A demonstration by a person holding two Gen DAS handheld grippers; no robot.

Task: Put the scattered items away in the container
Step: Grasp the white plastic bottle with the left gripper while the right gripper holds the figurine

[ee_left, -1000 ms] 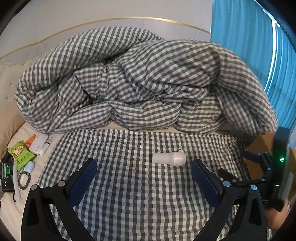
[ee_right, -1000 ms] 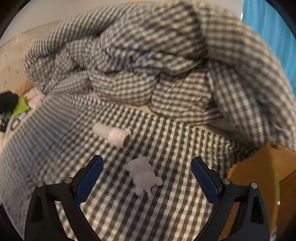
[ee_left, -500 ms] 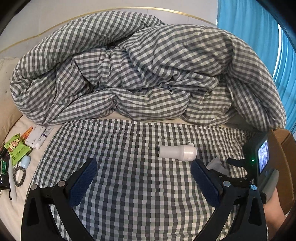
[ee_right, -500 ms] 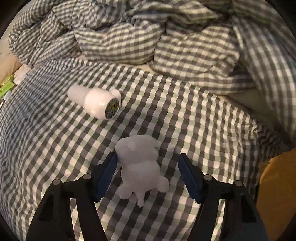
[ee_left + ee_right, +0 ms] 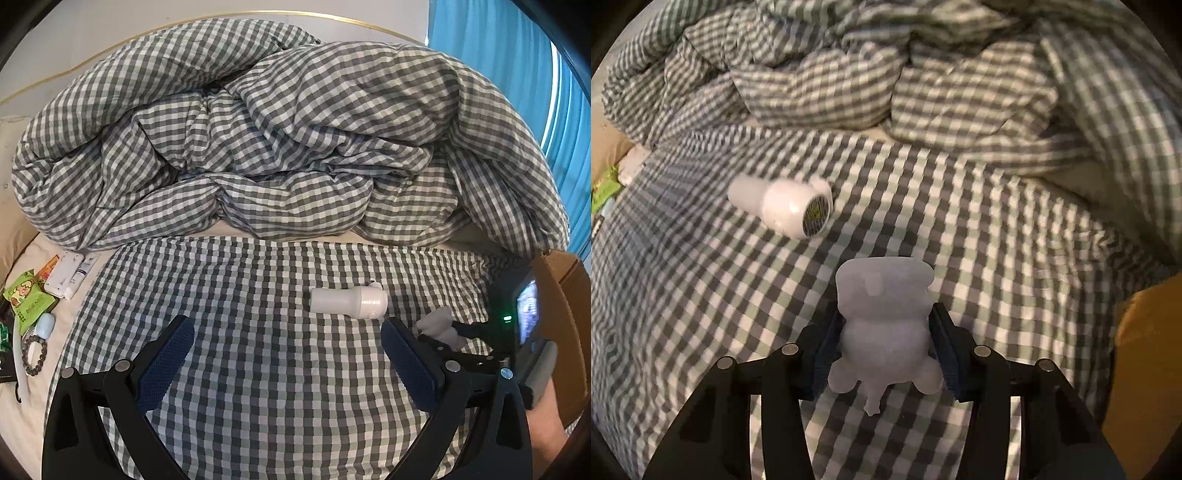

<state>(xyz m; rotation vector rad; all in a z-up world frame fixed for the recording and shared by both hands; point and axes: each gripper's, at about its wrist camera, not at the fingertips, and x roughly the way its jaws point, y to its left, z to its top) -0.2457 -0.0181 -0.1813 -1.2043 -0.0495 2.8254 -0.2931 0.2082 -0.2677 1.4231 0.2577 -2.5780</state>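
Right gripper (image 5: 884, 354) is clamped on the pale bear-shaped toy (image 5: 882, 325): both blue pads squeeze its body from the sides, head pointing away from me, legs and a small tail toward the camera. The toy sits low over the checked sheet (image 5: 960, 229); I can't tell whether it has left the cloth.

Left gripper (image 5: 288, 354) is wide open with nothing between the pads, hanging over bare sheet. From the left camera I see the right gripper off to the right with the toy (image 5: 439, 326) in it, just beside my right pad.

White bottle (image 5: 349, 301) lies on its side on the sheet, just ahead of the left gripper and up-left of the toy in the right view (image 5: 781, 206), a round label on its base facing the camera.

Cardboard box (image 5: 565, 295) stands at the right edge of the bed, close to the right gripper. Rumpled checked duvet (image 5: 280, 140) is heaped behind. At the far left edge: green packets (image 5: 27, 301), a bead bracelet (image 5: 35, 356), a flat white case (image 5: 64, 273).
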